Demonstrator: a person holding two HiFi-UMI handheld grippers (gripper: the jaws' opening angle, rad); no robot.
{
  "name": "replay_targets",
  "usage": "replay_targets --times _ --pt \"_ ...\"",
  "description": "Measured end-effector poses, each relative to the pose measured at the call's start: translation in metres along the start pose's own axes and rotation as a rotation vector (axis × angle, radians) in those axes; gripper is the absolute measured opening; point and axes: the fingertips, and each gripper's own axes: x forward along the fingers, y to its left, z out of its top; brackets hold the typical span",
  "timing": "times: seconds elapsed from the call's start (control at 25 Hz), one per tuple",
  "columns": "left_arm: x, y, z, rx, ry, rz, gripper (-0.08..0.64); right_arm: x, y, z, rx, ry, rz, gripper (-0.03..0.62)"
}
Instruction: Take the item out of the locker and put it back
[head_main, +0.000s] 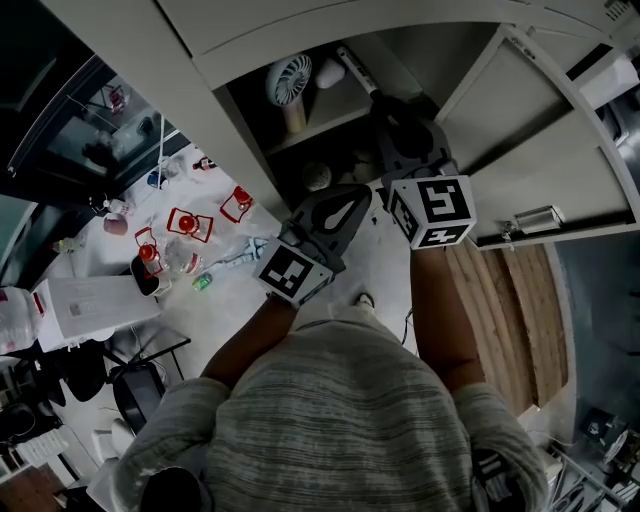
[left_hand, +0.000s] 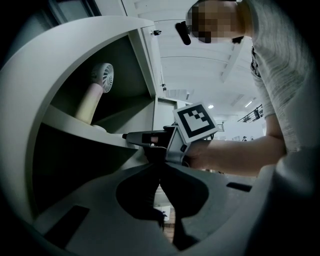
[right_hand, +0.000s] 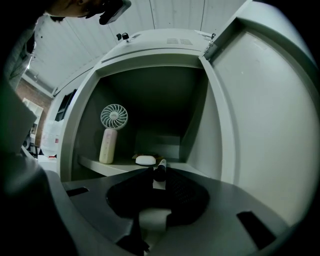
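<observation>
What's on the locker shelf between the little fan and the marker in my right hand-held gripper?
A small white oval object lies on the shelf between the fan and the marker, shown in the right gripper view.

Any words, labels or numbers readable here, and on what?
No text is readable.
Square black-and-white patterns on the two grey marker cubes: codes, not words.
Reddish label on the white marker pen with black cap: too blurred.
Print on the white box with red mark: too small.
</observation>
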Motion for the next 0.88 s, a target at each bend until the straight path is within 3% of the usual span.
replay_targets --times 0.24,0.36,0.72,0.88 --pt "-0.003 0.002 -0.014 0.013 0.074 0.006 0.007 0.001 0.000 0.002 -0.010 -0.015 0.006 0.086" --pt "0.000 0.003 -0.007 0.011 0.035 0.015 0.006 -0.002 0.001 0.008 -0.024 -0.057 0.007 0.084" --pt "0.003 0.003 -0.010 0.022 0.056 0.021 0.007 -0.024 0.002 0.020 -0.042 -0.136 -0.016 0.083" --pt "0.009 0.002 0.003 0.021 -0.006 0.031 0.006 -0.039 0.005 0.026 -0.034 -0.159 -0.022 0.083"
